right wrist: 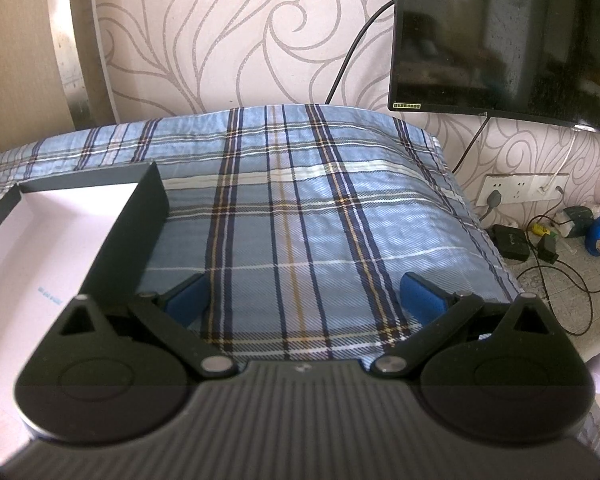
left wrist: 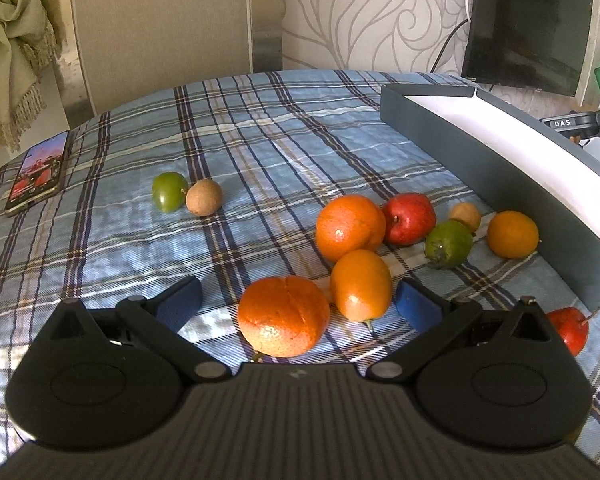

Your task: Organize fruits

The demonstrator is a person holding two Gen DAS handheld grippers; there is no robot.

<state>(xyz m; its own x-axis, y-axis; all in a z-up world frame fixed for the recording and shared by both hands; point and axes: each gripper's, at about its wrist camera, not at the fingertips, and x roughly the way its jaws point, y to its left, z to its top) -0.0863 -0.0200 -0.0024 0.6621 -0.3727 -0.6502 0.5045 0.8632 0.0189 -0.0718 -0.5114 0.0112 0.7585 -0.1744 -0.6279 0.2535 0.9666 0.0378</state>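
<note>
The left gripper (left wrist: 298, 304) hangs low over the plaid cloth (left wrist: 260, 128) with its blue fingers (left wrist: 180, 300) spread wide and holding nothing. Between them lie a big orange (left wrist: 283, 316), nearer the palm, and a smaller oval orange (left wrist: 361, 285) close beside the right finger; whether either finger touches fruit cannot be told. Just past the fingertips sit a round orange (left wrist: 350, 227), a red fruit (left wrist: 409, 219), a green fruit (left wrist: 448, 244), a small tan fruit (left wrist: 465, 216) and a yellow-orange fruit (left wrist: 513, 234), crowded together. The last lies just beside the dark wall of the box (left wrist: 480, 160), which runs along the right of the fingers and closes that side. A second red fruit (left wrist: 568, 330) shows outside the right finger, near the box corner. Well out to the front left, a green fruit and a brown one (left wrist: 204, 197) touch each other, with open cloth around them. A phone (left wrist: 38, 172) lies at the far left edge of the cloth.

The right gripper (right wrist: 304, 300) is also spread wide and empty, over bare cloth (right wrist: 300, 200). The box (right wrist: 140, 220) stands just left of its left finger, white inside. Ahead, the cloth runs clear to its far edge at the wall; to the right it drops off toward cables (right wrist: 560, 272) on the floor. A screen (right wrist: 500, 36) hangs above right.
</note>
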